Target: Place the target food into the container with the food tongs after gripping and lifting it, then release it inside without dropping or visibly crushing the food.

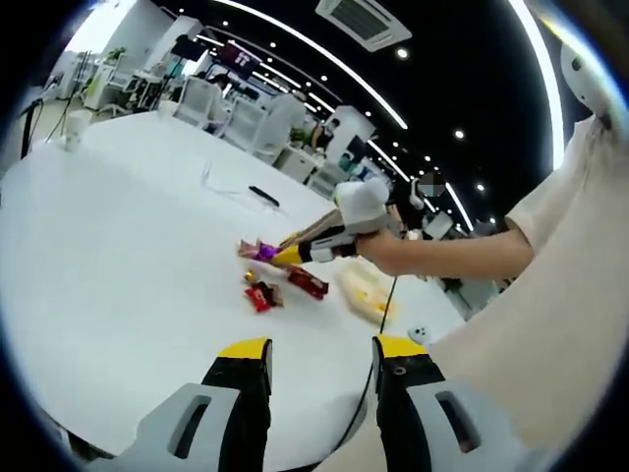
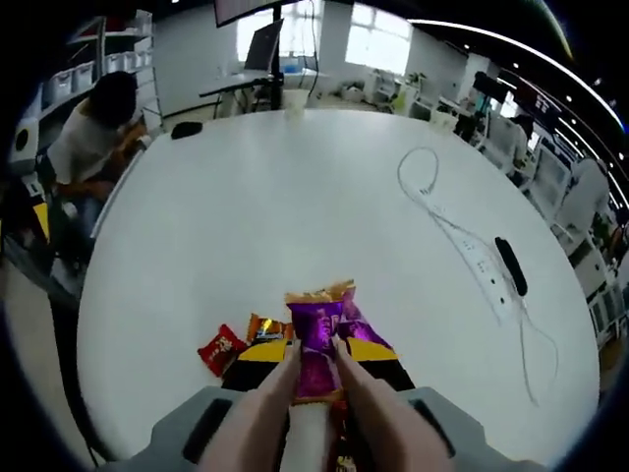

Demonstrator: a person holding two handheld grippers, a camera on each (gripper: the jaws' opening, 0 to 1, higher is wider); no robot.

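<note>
Wooden tongs [image 2: 313, 393] run forward between my right gripper's [image 2: 316, 356] yellow-tipped jaws, which squeeze them, and their tips pinch a purple snack packet [image 2: 320, 346] held just above the white table [image 2: 295, 197]. I hold the packet by its lower half so it hangs free and the wrapper isn't flattened; I judge the grip light enough. Below it lie a red packet [image 2: 221, 350] and an orange-wrapped sweet [image 2: 261, 325], which I lift clear of.

My left gripper [image 1: 319, 362] hovers with its jaws parted and nothing between them, kept back so it doesn't crowd the pick. From there I see the right gripper with the purple packet [image 1: 257, 250] over 2 red packets [image 1: 285, 287], and a pale, clear container [image 1: 366, 292] just beyond them on the table [image 1: 118, 256]. A black remote [image 2: 510, 265] and a white cable [image 2: 462, 246] lie well apart.
</note>
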